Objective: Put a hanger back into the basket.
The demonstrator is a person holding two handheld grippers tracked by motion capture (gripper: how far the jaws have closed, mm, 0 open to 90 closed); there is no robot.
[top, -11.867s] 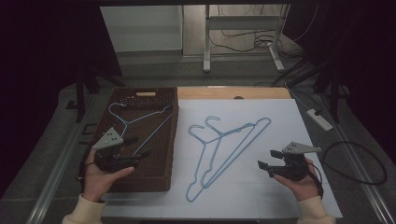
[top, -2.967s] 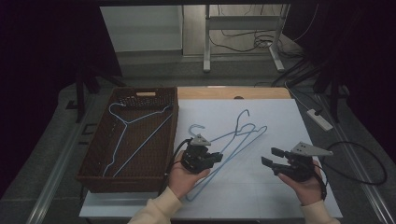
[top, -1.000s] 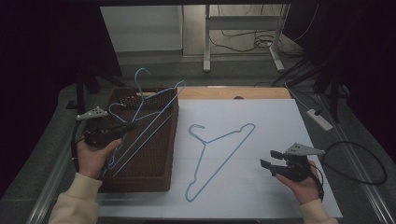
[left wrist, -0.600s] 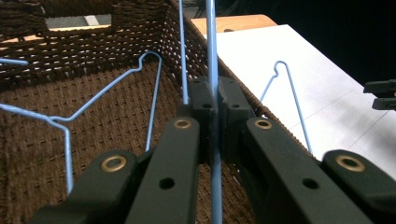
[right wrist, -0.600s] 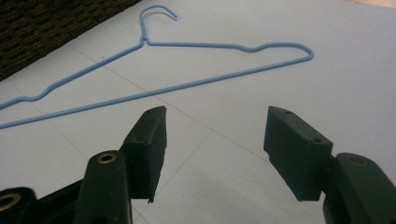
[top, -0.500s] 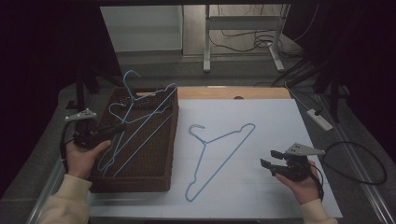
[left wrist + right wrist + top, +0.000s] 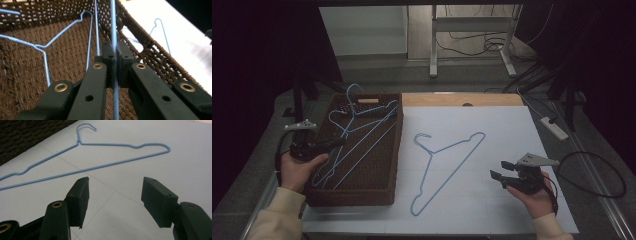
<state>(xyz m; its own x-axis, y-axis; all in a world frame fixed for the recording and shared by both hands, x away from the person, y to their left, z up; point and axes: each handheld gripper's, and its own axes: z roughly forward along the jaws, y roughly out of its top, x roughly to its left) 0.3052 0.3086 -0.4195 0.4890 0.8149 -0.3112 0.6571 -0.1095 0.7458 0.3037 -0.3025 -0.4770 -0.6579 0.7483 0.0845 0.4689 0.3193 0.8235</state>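
Note:
My left gripper (image 7: 338,142) is at the left side of the brown wicker basket (image 7: 398,150) and is shut on the wire of a blue hanger (image 7: 350,89). The hanger slants low over the basket, its hook above the far rim. In the left gripper view the pads (image 7: 108,56) pinch that wire (image 7: 113,27), and a second blue hanger (image 7: 45,47) lies on the basket floor. A third blue hanger (image 7: 447,160) lies flat on the white sheet (image 7: 502,130). My right gripper (image 7: 498,176) rests open to its right, the hanger (image 7: 79,142) ahead of the empty jaws (image 7: 113,192).
A white power strip (image 7: 554,127) and a looping black cable (image 7: 597,175) lie right of the sheet. A strip of wooden tabletop (image 7: 462,99) shows behind the sheet. Metal desk legs (image 7: 432,45) stand on the floor beyond.
The left gripper lifted one of two hangers off the sheet, carried it left over the basket, and over the last second lowered it toward the basket. The right gripper stayed put.

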